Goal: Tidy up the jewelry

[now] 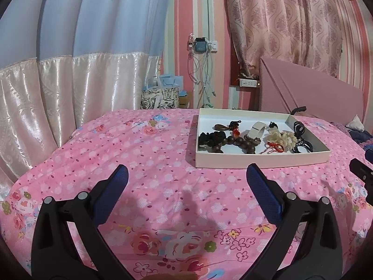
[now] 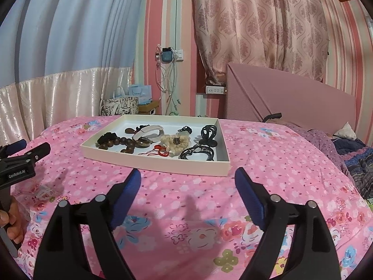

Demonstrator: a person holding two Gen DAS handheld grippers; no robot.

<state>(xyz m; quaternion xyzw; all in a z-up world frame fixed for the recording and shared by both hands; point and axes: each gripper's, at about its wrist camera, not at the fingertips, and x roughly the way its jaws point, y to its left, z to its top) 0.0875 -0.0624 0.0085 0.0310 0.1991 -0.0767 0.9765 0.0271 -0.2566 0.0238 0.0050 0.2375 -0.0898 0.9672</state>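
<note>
A shallow cream tray (image 1: 256, 161) (image 2: 149, 162) lies on the pink floral bedspread and holds jumbled jewelry. In it are a brown wooden bead bracelet (image 1: 235, 143) (image 2: 121, 142), a cream scrunchie (image 1: 283, 137) (image 2: 173, 143), red cords (image 1: 275, 148) (image 2: 160, 151), black hair ties (image 1: 302, 145) (image 2: 198, 152), a black claw clip (image 2: 207, 134) and a white band (image 1: 256, 128) (image 2: 149, 131). My left gripper (image 1: 186, 175) is open and empty, short of the tray's near left corner. My right gripper (image 2: 187, 178) is open and empty just before the tray's near wall.
The bedspread (image 1: 139, 151) covers the whole bed. A pink headboard (image 2: 291, 98) stands at the right. Gift bags (image 2: 121, 105) stand on the floor beyond the bed. Dark folded bedding (image 2: 356, 161) lies at the right edge.
</note>
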